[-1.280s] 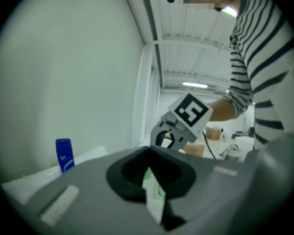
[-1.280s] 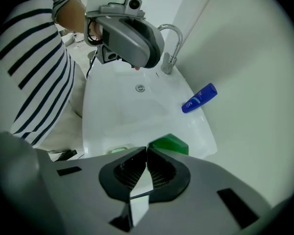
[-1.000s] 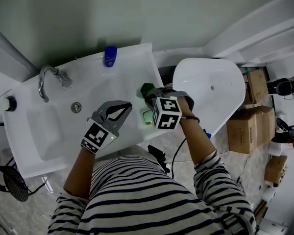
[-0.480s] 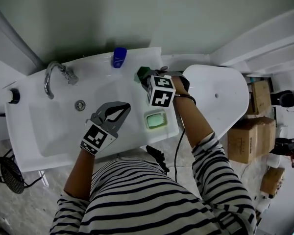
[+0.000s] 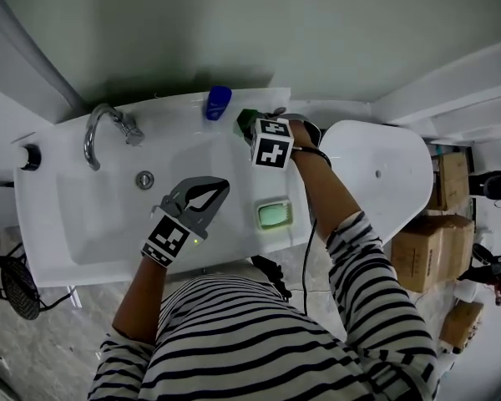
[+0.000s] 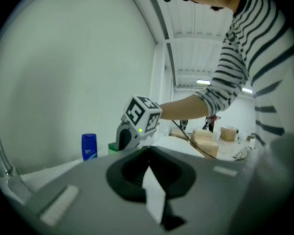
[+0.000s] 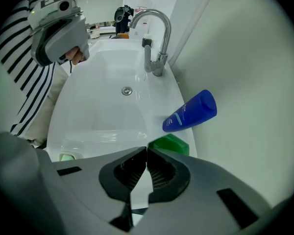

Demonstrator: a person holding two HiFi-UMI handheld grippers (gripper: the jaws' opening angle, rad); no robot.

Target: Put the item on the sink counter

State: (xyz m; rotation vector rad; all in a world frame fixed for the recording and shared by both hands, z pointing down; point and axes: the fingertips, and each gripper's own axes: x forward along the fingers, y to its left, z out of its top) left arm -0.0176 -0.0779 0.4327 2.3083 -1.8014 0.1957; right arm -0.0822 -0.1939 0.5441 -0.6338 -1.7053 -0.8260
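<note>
right claw (image 7: pixel 146 150): jaws together, pointing steeply down. the tips appear to pinch the near edge of a dark green angular item (image 7: pixel 170 143), which sits directly ahead of them and slightly to the right in the right gripper view. the grip looks thin, on a rim or edge only.

position of the item: in the head view the dark green angular item (image 5: pixel 247 122) shows just left of the claw's marker cube, at the back right corner of the white sink tabletop (image 5: pixel 242 174), upper centre of the frame. whether it already touches the tabletop cannot be told.

nearest neighbour: a blue plastic bottle (image 5: pixel 219 102), just beside the item on its left. no long axis can be read on the item.

further out: a pale green soap dish (image 5: pixel 274 215) lies on the front right of the tabletop, well apart.

left claw (image 6: pixel 148 153): jaws together, nothing between them, over the basin and well apart from the item.

judgement: the right hand alone is placed for the set-down, and clearance to the bottle is the point to watch.
</note>
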